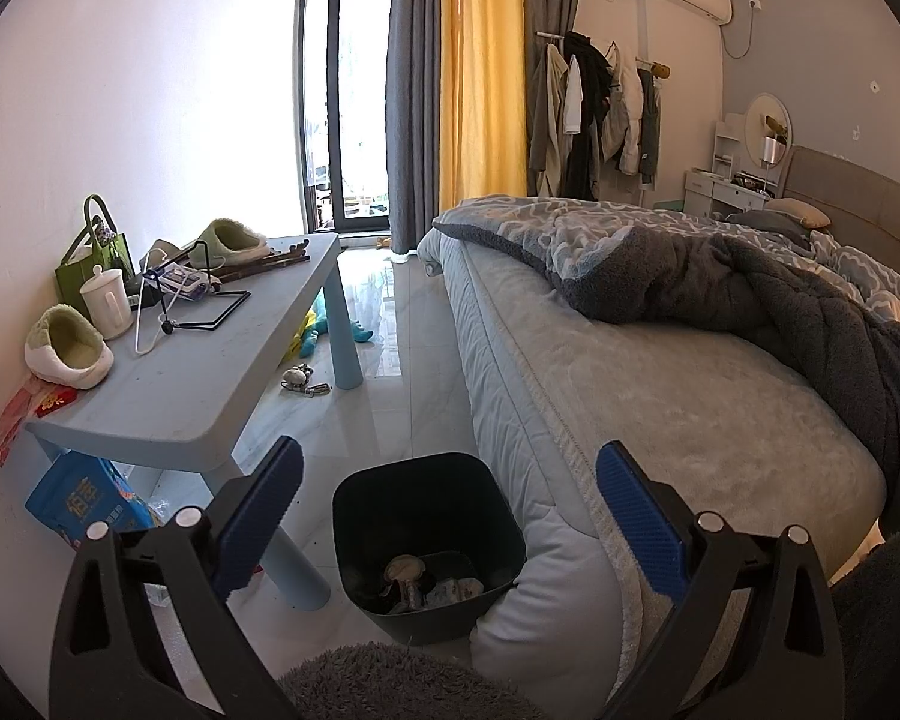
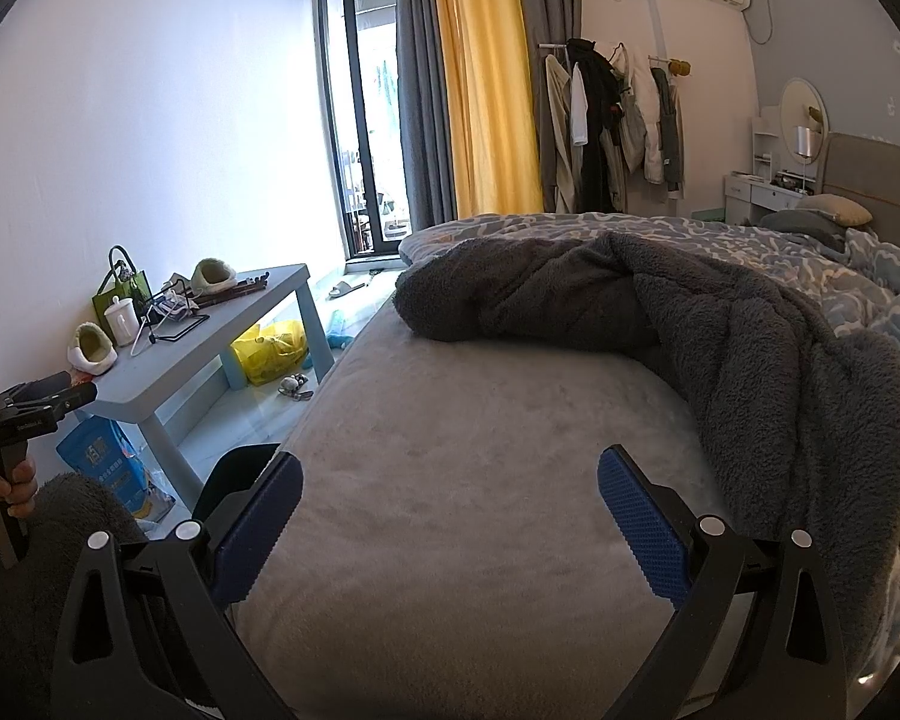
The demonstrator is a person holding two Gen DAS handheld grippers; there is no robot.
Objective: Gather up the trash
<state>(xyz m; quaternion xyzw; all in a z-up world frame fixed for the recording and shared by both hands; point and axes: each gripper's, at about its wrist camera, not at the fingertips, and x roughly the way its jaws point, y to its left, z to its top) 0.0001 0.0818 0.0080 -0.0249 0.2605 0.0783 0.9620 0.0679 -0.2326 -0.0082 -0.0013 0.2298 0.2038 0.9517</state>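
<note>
A black trash bin (image 1: 429,546) stands on the floor against the bed's side, with crumpled scraps (image 1: 408,582) at its bottom. My left gripper (image 1: 450,492) hangs open just above and in front of the bin, nothing between its blue pads. In the right wrist view my right gripper (image 2: 450,498) is open over the grey mattress (image 2: 480,480), holding nothing. A corner of the bin (image 2: 240,474) shows left of its left finger. A hand (image 2: 0,498) holding the left gripper's handle appears at the far left.
A low blue table (image 1: 210,372) along the left wall carries slippers (image 1: 69,348), a white cup (image 1: 107,303), a green bag (image 1: 93,264) and a wire stand. Under it lie a blue package (image 1: 90,501) and a yellow bag (image 2: 270,351). Small items (image 1: 303,381) litter the floor. A grey blanket (image 2: 690,324) lies bunched on the bed.
</note>
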